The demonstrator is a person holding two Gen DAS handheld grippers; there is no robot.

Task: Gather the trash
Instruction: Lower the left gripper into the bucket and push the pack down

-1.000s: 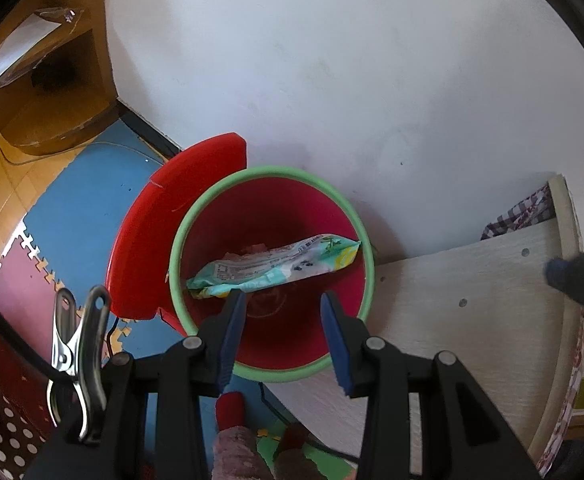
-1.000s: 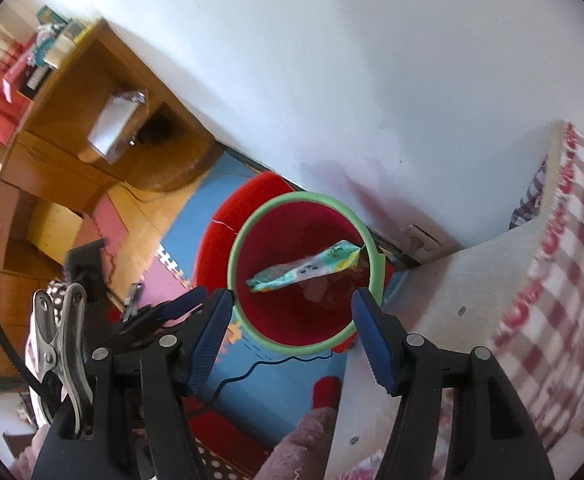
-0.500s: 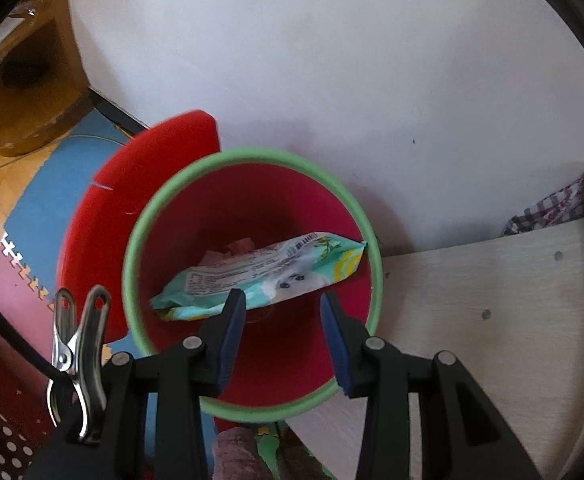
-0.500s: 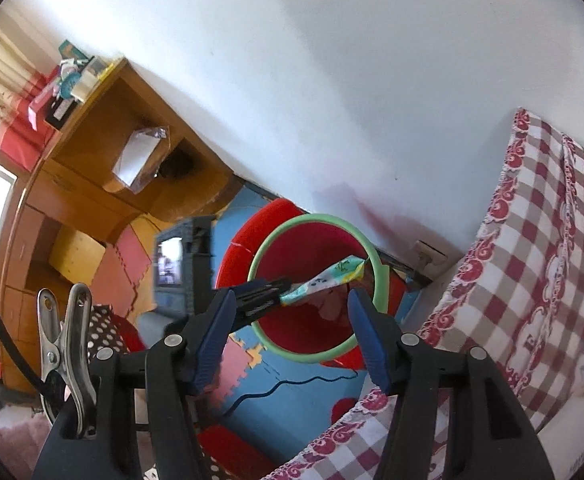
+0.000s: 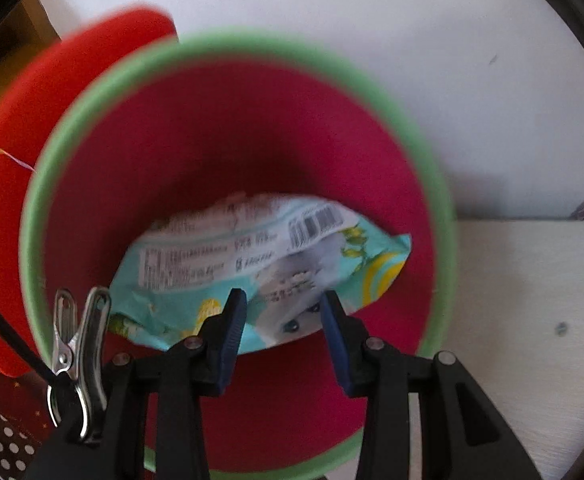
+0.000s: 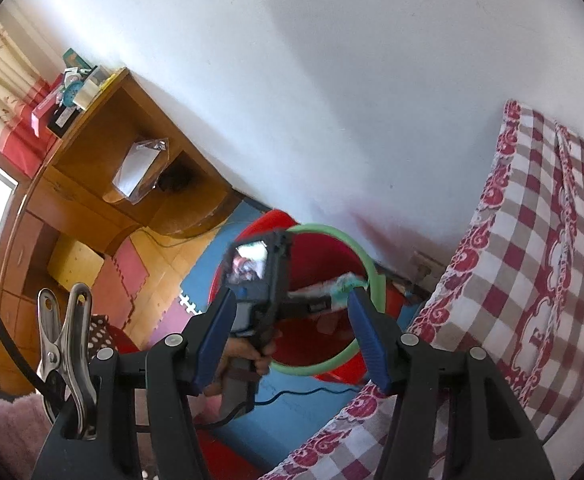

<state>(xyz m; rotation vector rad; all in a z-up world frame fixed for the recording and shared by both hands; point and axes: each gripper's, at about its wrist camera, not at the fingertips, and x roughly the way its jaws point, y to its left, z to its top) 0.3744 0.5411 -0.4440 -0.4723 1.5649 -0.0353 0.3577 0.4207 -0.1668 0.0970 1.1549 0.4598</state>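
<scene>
I see the teal wrapper [image 5: 260, 268] lying across the inside of the red bin [image 5: 232, 128], soft, light and crinkly, so I'd pinch its near edge with my left gripper [image 5: 284, 316], jaws part open and empty, while my right gripper [image 6: 292, 316] hangs open and empty too

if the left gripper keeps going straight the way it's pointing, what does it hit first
Most likely the teal snack wrapper lying across the inside of the red bin: it sits right beyond the left gripper and spans the gap between its fingers. Depth is unclear, so how near they are can't be told.
</scene>
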